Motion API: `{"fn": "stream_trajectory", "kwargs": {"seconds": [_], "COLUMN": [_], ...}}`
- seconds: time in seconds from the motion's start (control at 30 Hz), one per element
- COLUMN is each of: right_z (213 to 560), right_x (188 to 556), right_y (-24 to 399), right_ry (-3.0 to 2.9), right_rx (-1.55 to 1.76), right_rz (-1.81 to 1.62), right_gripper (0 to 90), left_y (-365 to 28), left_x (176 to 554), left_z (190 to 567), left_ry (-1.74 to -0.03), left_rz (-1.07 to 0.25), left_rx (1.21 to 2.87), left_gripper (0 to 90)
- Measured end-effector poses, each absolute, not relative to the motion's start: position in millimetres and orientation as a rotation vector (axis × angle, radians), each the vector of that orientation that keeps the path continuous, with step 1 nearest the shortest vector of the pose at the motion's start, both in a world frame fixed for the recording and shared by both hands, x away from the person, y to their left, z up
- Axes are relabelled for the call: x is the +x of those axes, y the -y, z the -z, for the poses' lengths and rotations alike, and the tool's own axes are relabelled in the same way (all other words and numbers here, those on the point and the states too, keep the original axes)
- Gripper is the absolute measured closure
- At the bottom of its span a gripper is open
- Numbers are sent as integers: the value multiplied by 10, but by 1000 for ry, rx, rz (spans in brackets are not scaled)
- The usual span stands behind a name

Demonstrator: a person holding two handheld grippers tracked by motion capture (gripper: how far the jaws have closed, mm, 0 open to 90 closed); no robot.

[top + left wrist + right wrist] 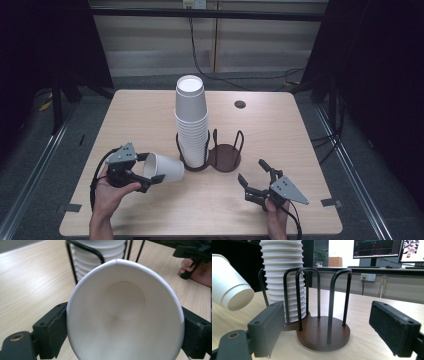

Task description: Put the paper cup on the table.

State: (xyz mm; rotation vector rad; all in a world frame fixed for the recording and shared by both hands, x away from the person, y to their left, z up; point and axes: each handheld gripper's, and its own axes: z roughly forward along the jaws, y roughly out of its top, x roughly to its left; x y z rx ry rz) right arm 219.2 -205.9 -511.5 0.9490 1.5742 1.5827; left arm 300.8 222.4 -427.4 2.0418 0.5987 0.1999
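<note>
Left tongs [150, 175] at lower left of the high view, pinching a single white paper cup [165, 169] by its rim; cup lies sideways, base pointing toward frame centre, off the wooden surface [280, 130]. In the left gripper view the cup's open mouth [125, 315] faces the camera, a jaw pressed on each side. Right tongs [256, 179] at lower right, spread wide, nothing between them. Cup stack [191, 120] stands upside down in the left ring of a black wire holder with brown wooden bases [225, 156], centre of frame; right ring bare. Held cup just left of the holder.
</note>
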Motion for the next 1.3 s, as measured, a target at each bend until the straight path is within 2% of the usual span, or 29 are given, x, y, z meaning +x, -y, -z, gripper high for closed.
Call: {"fn": "stream_trajectory", "kwargs": {"seconds": [0.57, 1.3], "right_z": [5116, 5115], "right_x": [2190, 2185], "right_y": [2062, 2069], "right_ry": [-1579, -1592], "right_rx": [939, 930], "right_rz": [-1594, -1602], "right_gripper": [132, 133], "left_y": [-2414, -2363], "left_x": [3251, 3693], "left_z": [4085, 3856], "left_ry": [-670, -775], "left_rz": [-278, -359], "left_rx": [2083, 2318], "left_gripper": [111, 110]}}
